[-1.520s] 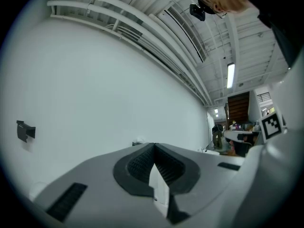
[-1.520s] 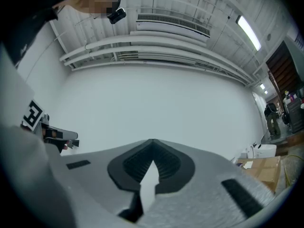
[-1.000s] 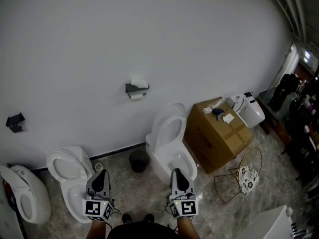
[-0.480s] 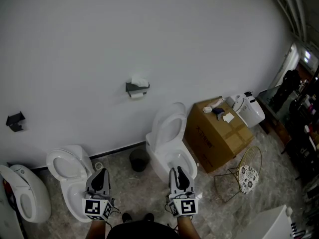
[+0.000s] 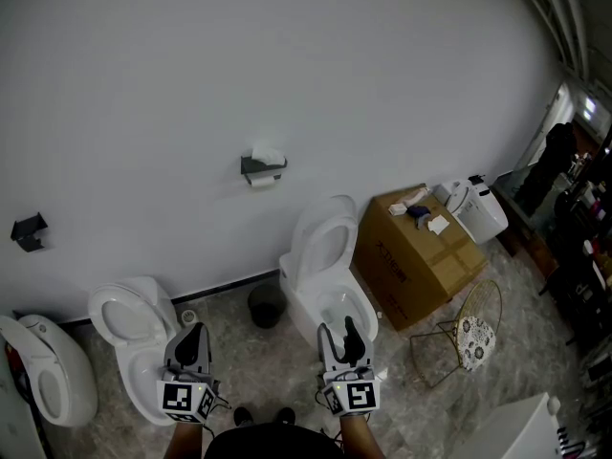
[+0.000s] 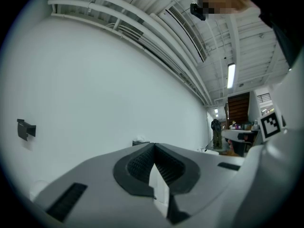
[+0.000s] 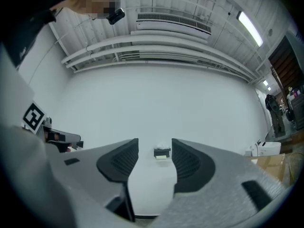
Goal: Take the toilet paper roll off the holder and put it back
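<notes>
Right gripper (image 5: 337, 329): its jaws have just been opening and are now parted, where a second ago they were pressed together. Nothing is held between them, and only the far wall is seen through the gap in the right gripper view.
Left gripper (image 5: 195, 337): no change is seen. Its jaws are pressed together with nothing pinched, as is shown in the left gripper view.
Hands: both grippers are held low and close to the body and are pointed roughly level at the wall. They are no nearer to it than in the earlier frames.
Floor ahead: a toilet with raised lid (image 5: 328, 280) is stood just beyond the right gripper, and a second toilet (image 5: 129, 325) lies beside the left one. A dark bin (image 5: 267, 307) is set between them at the foot of the wall.
Cardboard box (image 5: 416, 254): it is set to the right of the nearer toilet and is not involved.
Holder (image 5: 256, 169): it is fixed to the white wall, well apart from both grippers, and is framed between the right jaws in the right gripper view.
Toilet paper roll (image 5: 261, 185): it is seen hung under the holder, untouched, with some white paper also seen on top.
Meaning for the task: the opening is judged to be preparation for a grasp. Removal is not yet begun, and an approach to the wall is needed first.
</notes>
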`<state>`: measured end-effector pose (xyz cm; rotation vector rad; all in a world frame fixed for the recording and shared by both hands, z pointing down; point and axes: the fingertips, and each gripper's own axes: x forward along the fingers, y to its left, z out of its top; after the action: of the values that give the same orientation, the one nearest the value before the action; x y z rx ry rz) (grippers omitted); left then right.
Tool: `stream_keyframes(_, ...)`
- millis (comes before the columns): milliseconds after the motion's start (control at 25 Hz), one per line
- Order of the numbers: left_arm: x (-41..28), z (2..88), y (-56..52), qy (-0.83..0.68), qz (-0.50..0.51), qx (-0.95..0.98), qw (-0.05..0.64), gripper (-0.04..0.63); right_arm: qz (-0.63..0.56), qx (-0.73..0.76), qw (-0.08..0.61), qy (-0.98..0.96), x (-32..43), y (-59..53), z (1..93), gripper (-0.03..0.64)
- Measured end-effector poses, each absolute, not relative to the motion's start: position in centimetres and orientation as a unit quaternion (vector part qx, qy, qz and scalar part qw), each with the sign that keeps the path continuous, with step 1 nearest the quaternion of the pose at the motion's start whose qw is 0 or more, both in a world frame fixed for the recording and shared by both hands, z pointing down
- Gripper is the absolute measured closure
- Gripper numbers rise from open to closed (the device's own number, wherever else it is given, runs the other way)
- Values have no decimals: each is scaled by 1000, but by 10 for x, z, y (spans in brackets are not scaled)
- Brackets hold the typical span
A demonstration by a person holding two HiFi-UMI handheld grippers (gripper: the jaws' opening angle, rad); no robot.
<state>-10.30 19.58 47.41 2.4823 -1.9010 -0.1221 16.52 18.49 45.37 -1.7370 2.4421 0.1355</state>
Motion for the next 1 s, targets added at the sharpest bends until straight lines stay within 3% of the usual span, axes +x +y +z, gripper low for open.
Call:
stream_keyframes(800,-108,473,196,-620,-39,783,-1,592,34,-571,74,817,164,178,458,195)
stream_keyframes(1000,-110,474,195,-620,-37,784,0,592,58,-578,67,811,165,176,457,95)
